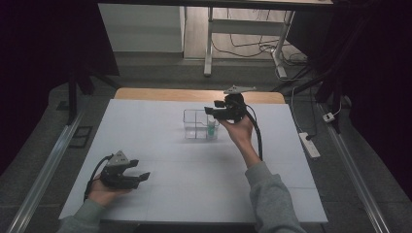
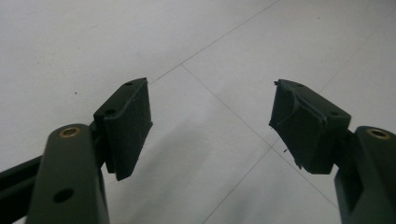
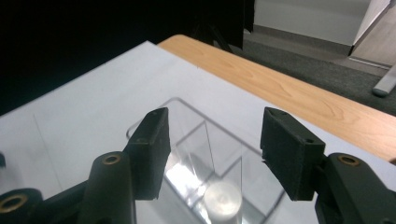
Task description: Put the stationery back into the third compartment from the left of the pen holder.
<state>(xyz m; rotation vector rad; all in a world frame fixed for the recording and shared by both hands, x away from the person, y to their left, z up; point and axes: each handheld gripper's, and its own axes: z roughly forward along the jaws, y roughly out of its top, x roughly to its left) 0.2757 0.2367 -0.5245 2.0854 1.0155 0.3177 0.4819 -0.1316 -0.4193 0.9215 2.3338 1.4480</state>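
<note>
A clear divided box (image 1: 197, 125) stands on the white sheet (image 1: 160, 145) at the table's far middle. A small bottle (image 1: 211, 128) with greenish contents stands upright in its right compartment. My right gripper (image 1: 210, 110) hovers just above that compartment, jaws open and nothing pressed between them. In the right gripper view, the bottle's pale round cap (image 3: 223, 199) sits low between the open jaws of my right gripper (image 3: 215, 114), inside the box (image 3: 189, 106). My left gripper (image 1: 140, 170) rests near the front left, open and empty. In its own view, my left gripper (image 2: 210, 86) points at bare sheet.
A wooden table edge (image 1: 194, 93) runs behind the white sheet. A power strip (image 1: 309, 144) lies on the floor to the right. Desk legs and cables (image 1: 243, 46) stand at the back. Metal rails (image 1: 46, 167) flank the table.
</note>
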